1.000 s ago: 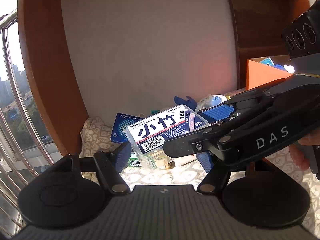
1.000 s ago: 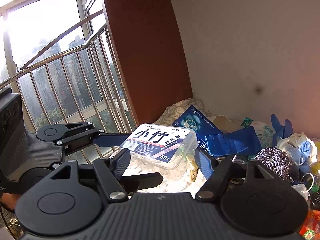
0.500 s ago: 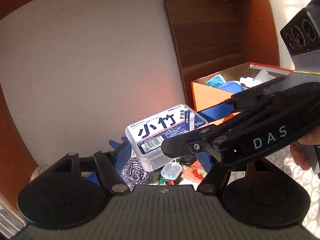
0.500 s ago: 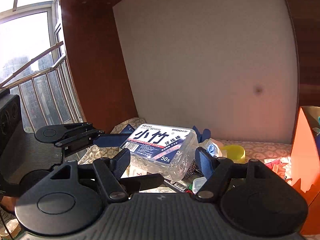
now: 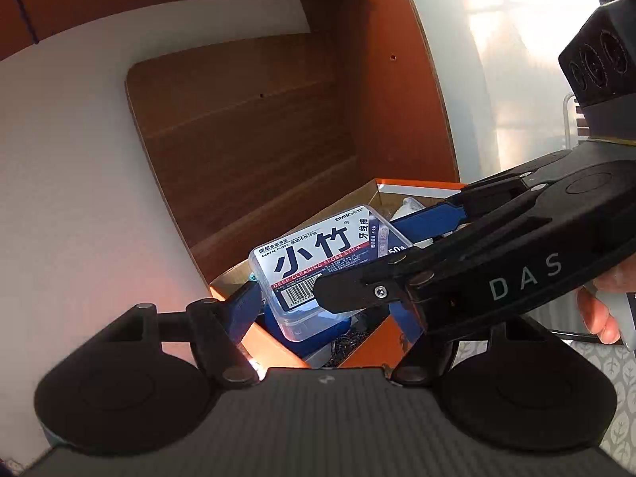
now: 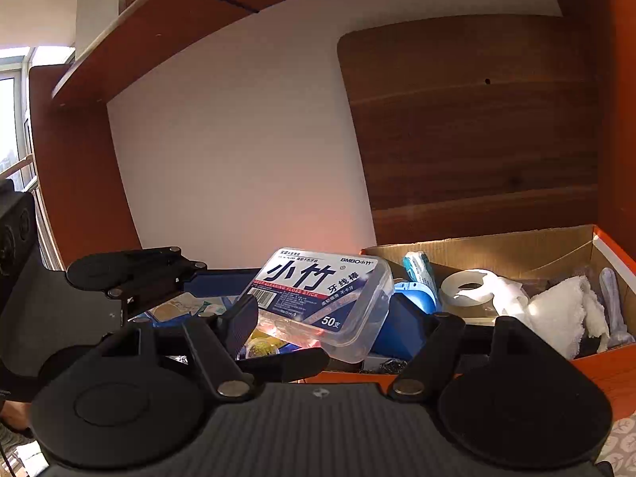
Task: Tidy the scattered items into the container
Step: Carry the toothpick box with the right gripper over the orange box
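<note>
A clear plastic dental floss box (image 5: 322,266) with a blue and white label is held in the air by both grippers together. My left gripper (image 5: 326,310) is shut on its two ends. My right gripper (image 6: 322,318) is shut on it crosswise. The box (image 6: 322,298) hangs over the left end of an orange cardboard box (image 6: 608,365), whose rim also shows in the left wrist view (image 5: 413,187). The right gripper's arm (image 5: 497,262) crosses in front of the left camera.
The orange box holds a white tape roll (image 6: 469,290), a white cloth (image 6: 564,318), a blue round item (image 6: 417,298) and a steel scourer (image 6: 385,365). Loose items (image 6: 190,310) lie left of it. A wooden cabinet wall (image 6: 477,127) stands behind.
Both grippers have carried the floss box to the right, from above the scattered pile to above the orange box, which now lies directly under it.
</note>
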Action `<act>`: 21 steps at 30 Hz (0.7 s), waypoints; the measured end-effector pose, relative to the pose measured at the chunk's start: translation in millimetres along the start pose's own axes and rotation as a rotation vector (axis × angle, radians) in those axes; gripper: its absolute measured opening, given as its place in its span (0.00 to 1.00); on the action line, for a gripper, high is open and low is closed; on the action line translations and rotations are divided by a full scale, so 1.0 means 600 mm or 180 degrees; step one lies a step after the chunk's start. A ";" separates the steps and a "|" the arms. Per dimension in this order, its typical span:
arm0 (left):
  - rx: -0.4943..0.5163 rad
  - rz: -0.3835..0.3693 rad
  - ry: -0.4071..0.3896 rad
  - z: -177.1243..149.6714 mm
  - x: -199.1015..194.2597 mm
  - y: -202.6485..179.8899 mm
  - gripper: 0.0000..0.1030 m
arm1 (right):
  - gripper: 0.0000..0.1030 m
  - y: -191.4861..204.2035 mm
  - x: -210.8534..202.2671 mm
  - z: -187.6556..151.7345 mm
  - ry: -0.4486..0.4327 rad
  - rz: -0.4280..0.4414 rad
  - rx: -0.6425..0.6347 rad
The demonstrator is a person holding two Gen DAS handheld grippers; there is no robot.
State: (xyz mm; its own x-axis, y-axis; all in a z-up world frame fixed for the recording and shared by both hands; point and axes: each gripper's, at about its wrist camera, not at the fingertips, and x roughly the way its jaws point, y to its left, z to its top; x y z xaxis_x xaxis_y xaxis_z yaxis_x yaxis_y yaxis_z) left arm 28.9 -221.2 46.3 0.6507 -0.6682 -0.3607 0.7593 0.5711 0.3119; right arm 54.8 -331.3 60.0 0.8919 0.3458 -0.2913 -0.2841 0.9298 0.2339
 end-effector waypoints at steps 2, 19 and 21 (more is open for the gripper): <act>0.0093 -0.0040 -0.0004 0.018 0.025 -0.019 0.69 | 0.72 -0.039 -0.010 0.008 -0.0042 -0.0123 0.0043; 0.0216 -0.0159 0.0129 0.124 0.215 -0.083 0.69 | 0.72 -0.259 0.011 0.066 0.0007 -0.0709 0.0241; 0.0157 -0.0172 0.0193 0.124 0.228 -0.080 0.69 | 0.72 -0.275 0.023 0.067 0.0056 -0.0731 0.0269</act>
State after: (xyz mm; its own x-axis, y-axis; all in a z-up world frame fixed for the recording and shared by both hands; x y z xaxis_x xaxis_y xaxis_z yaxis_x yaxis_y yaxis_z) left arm 81.6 -375.3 47.4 0.6088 -0.6665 -0.4304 0.7933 0.5097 0.3329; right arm 128.0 -485.1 55.0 0.9233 0.1294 -0.3617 -0.0435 0.9707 0.2362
